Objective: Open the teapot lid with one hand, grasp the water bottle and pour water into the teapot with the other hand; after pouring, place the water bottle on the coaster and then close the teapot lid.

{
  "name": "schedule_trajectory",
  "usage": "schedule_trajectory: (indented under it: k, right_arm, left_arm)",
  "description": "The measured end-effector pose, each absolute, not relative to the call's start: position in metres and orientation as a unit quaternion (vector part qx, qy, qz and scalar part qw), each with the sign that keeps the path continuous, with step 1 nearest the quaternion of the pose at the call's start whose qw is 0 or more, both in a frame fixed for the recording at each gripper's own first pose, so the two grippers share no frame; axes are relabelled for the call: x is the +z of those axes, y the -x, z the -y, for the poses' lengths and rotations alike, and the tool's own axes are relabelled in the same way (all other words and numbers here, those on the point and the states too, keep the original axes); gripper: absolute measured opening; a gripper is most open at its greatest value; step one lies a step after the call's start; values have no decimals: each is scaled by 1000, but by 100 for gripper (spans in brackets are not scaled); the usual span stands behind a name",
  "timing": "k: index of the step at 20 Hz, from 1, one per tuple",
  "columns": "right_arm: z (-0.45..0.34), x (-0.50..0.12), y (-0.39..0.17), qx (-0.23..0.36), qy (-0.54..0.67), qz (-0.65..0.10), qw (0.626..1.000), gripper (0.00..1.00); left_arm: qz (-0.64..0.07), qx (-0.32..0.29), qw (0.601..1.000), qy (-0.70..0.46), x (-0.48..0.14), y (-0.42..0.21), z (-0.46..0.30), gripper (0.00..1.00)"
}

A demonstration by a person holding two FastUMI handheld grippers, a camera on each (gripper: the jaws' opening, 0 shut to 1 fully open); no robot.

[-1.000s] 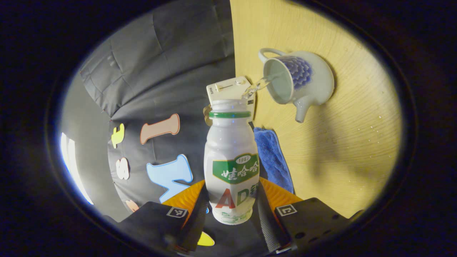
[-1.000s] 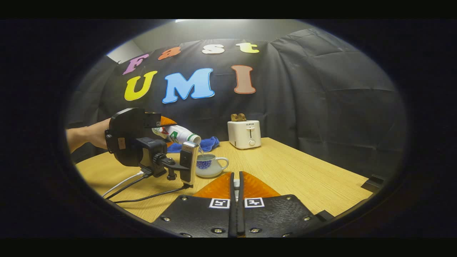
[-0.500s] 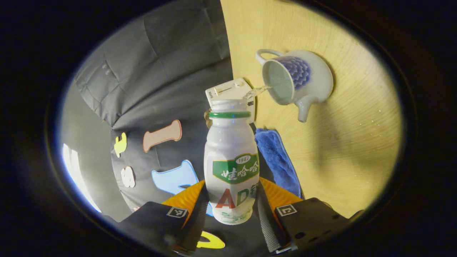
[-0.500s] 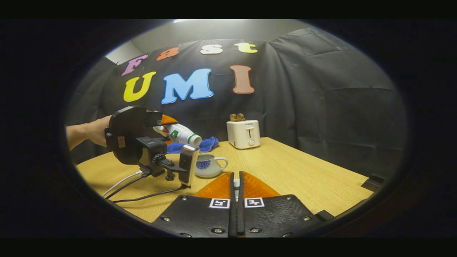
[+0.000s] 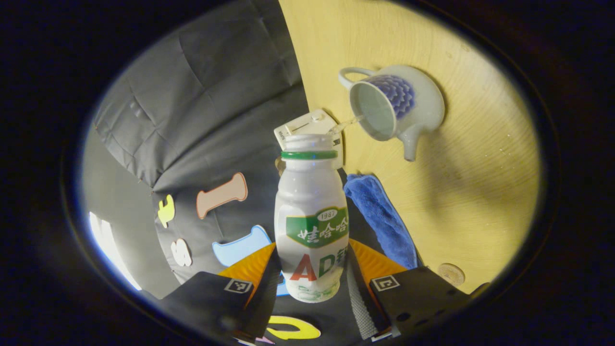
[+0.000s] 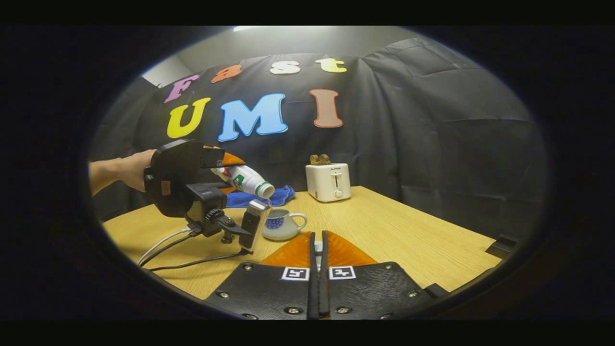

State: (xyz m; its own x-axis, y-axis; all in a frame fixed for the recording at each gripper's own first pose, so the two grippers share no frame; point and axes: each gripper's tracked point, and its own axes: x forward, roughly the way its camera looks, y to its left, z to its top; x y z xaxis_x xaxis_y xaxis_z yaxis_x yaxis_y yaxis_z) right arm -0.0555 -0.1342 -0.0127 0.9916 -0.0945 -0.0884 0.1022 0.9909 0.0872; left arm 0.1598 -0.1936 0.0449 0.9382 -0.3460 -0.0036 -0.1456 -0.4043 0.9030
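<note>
A white bottle with a green label lies tilted in my left gripper, both fingers pressing its lower body. A thin stream of water runs from its mouth into the open white-and-blue teapot on the wooden table. In the right gripper view the bottle hangs mouth-down over the teapot, held by a hand with the left gripper. My right gripper is shut near the table's front; a small white piece, apparently the lid's knob, shows between its tips. A small round coaster lies beside the cloth.
A white toaster with bread in it stands at the table's back edge. A blue cloth lies left of it. Cables trail from the left gripper across the table's left part. Bare table stretches to the right.
The stream of water has thinned from a thick splash to a fine thread. The left gripper has risen a little and turned, bringing the coaster into its view. My right gripper has stayed put.
</note>
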Motion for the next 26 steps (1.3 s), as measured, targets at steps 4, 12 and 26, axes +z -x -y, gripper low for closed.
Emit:
schedule_trajectory:
  k: [4,12,26]
  right_arm:
    - [135,-11,55,-50,-51,-40,997,0]
    - [138,-12,57,-54,-51,-45,996,0]
    - [135,-13,60,-53,-50,-53,996,0]
  left_arm:
    - [155,-95,514,-838,52,-158,196,82]
    - [165,-94,511,-838,54,-159,199,75]
    - [121,-132,587,-789,29,-163,191,75]
